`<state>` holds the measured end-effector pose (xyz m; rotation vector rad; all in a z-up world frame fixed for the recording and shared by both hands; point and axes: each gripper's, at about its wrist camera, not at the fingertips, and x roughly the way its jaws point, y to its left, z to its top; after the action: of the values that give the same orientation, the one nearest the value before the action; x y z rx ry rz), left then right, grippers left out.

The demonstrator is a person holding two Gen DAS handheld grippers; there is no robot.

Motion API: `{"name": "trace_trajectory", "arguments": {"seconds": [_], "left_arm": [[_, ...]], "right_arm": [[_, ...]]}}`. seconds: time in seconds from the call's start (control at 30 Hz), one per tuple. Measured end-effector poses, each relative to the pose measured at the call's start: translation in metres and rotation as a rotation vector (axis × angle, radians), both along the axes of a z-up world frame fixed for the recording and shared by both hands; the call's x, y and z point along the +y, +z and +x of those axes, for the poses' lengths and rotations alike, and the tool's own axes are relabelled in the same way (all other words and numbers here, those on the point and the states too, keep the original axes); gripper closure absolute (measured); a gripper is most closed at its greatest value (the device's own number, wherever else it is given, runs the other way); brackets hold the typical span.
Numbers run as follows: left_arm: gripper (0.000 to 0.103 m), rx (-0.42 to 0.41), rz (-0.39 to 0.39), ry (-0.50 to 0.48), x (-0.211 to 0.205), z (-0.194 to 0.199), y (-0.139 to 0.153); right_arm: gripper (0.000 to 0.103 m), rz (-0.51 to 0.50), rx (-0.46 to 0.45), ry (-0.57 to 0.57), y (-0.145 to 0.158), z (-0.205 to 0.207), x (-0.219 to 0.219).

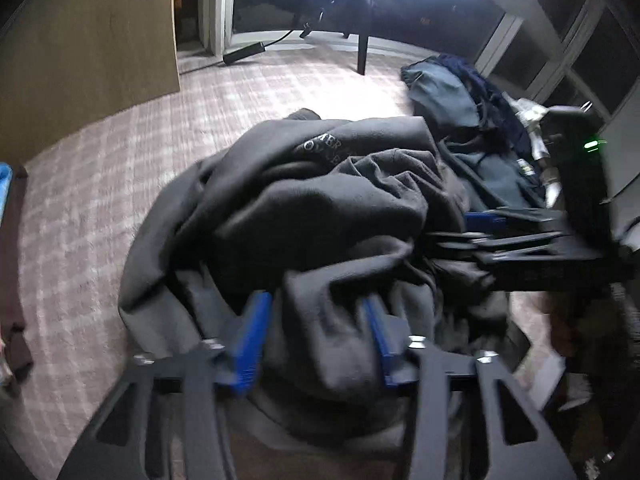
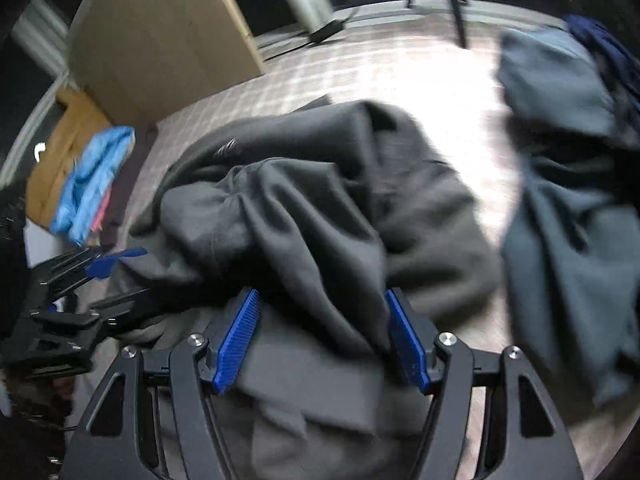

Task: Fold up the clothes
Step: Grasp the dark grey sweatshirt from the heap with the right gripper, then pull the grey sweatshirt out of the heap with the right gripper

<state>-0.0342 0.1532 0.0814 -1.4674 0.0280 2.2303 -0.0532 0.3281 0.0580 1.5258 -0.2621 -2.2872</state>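
The dark grey sweatshirt [image 1: 312, 208] lies crumpled in a heap on the checked floor covering [image 1: 100, 184], pale lettering showing on its far upper fold, and both tools are down at its near edge. Which way its long axis runs I can't tell; the bundle is too bunched up.

Here's the relation that matters: the cloth sits straight ahead of both sets of jaws and already between them. The left gripper [image 1: 316, 340] has a raised fold running up between its 2 blue pads [image 1: 252, 344], jaws partway in, narrow rather than wide. The picture is blurred, so whether the pads are actually biting I cannot tell. The right gripper [image 2: 324, 336] is the same story: a ridge of grey fabric rises between its blue pads [image 2: 240, 336], jaws at a middling gap, and contact is unclear through the smear.

The 2 tools sit side by side along the near hem, the right one just beside the left and reaching in across the cloth. Neither looks clearly nearer; I'd judge this a paired pinch, meant to lift and spread the garment.

Further out, a slate-blue garment [image 2: 568, 208] is piled toward the right edge, close beside the sweatshirt, and a light blue cloth [image 2: 92, 184] sits well apart at the left by a cardboard box [image 2: 60, 160].
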Motion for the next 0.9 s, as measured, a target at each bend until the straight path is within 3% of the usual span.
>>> {"name": "trace_trajectory", "arguments": {"seconds": [0.03, 0.13, 0.2, 0.27, 0.33, 0.4, 0.43, 0.53, 0.63, 0.7, 0.9], "left_arm": [[0.076, 0.005, 0.008, 0.01, -0.007, 0.002, 0.004], [0.076, 0.04, 0.0, 0.04, -0.025, 0.01, 0.018], [0.078, 0.062, 0.006, 0.049, -0.033, 0.016, 0.029], [0.075, 0.081, 0.008, 0.033, -0.035, 0.023, 0.038], [0.045, 0.11, -0.029, 0.013, -0.031, 0.031, 0.046], [0.03, 0.132, -0.049, -0.008, -0.027, 0.034, 0.05], [0.03, 0.141, -0.055, -0.02, -0.025, 0.036, 0.051], [0.029, 0.142, -0.065, -0.052, -0.014, 0.035, 0.05], [0.029, 0.117, -0.066, -0.067, -0.004, 0.033, 0.045], [0.028, 0.101, -0.066, -0.083, 0.001, 0.033, 0.041], [0.026, 0.051, -0.047, -0.107, 0.023, 0.028, 0.02]], "right_arm": [[0.095, -0.016, 0.005, 0.014, 0.003, 0.002, -0.003], [0.095, -0.057, 0.074, 0.027, 0.03, 0.018, 0.001], [0.095, -0.088, 0.13, -0.001, 0.06, 0.04, 0.023], [0.096, -0.121, 0.183, -0.032, 0.09, 0.063, 0.047], [0.096, -0.116, 0.238, -0.095, 0.115, 0.087, 0.08], [0.096, -0.076, 0.288, -0.187, 0.13, 0.108, 0.116], [0.096, -0.058, 0.299, -0.248, 0.134, 0.118, 0.135], [0.097, 0.006, 0.297, -0.48, 0.133, 0.144, 0.198], [0.096, 0.184, 0.215, -0.657, 0.114, 0.15, 0.24], [0.096, 0.227, 0.174, -0.649, 0.101, 0.15, 0.246], [0.096, 0.203, 0.17, -0.568, 0.092, 0.144, 0.229]]}}
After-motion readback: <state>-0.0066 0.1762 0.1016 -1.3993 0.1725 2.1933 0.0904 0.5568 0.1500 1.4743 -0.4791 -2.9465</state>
